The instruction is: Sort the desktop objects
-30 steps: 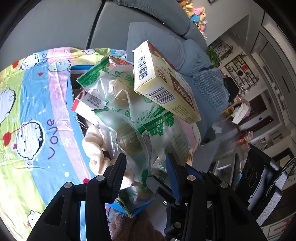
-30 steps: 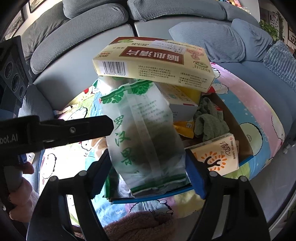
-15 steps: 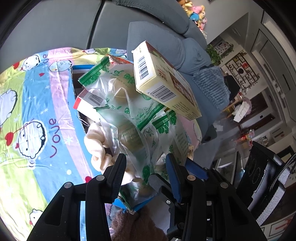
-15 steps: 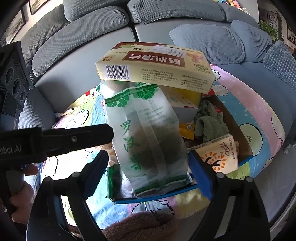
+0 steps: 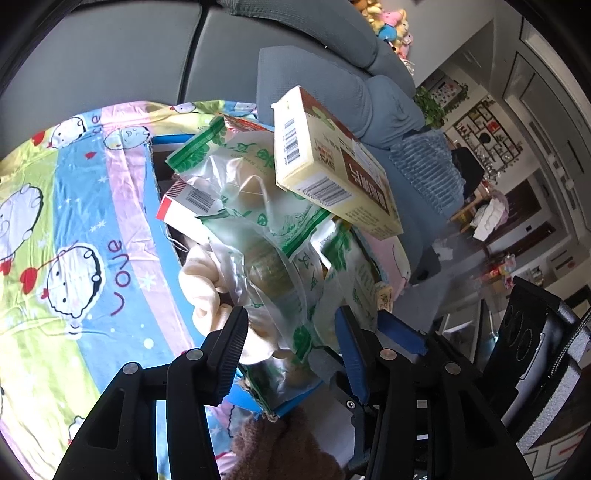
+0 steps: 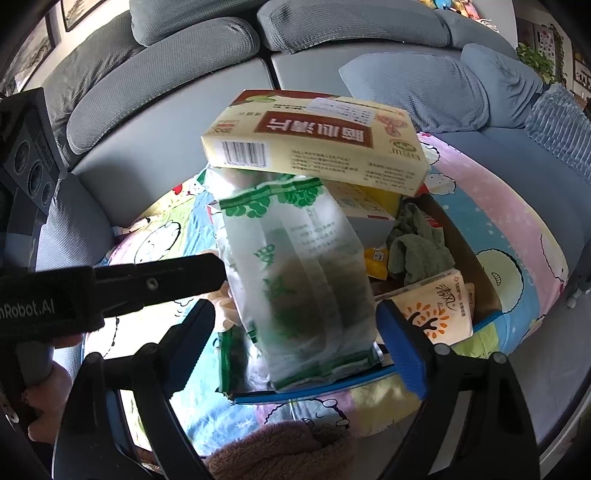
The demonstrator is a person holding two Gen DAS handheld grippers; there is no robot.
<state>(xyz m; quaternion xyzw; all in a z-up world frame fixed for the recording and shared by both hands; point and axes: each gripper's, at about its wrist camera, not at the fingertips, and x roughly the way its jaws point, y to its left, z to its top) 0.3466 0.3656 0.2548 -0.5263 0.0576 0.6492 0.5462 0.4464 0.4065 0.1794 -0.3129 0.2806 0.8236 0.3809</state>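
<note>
My right gripper (image 6: 295, 332) is opening, its pads clear of the translucent green-printed bag (image 6: 299, 288) standing between them. My left gripper (image 5: 291, 332) is opening too, bag between its fingers. A cream medicine box (image 6: 314, 144) rests tilted on the bag's top, beyond my fingertips.

A cartoon-printed cloth (image 6: 517, 229) in pink, blue, yellow and green stripes covers the surface, spreading out on both sides of the claws and beyond them to a grey sofa (image 6: 332, 33). Directly on the cloth, just ahead of the claws, sits an open cardboard box (image 6: 476, 266) with a blue rim. A brown fluffy fabric (image 6: 280, 454) lies below the claws, at the near edge.
</note>
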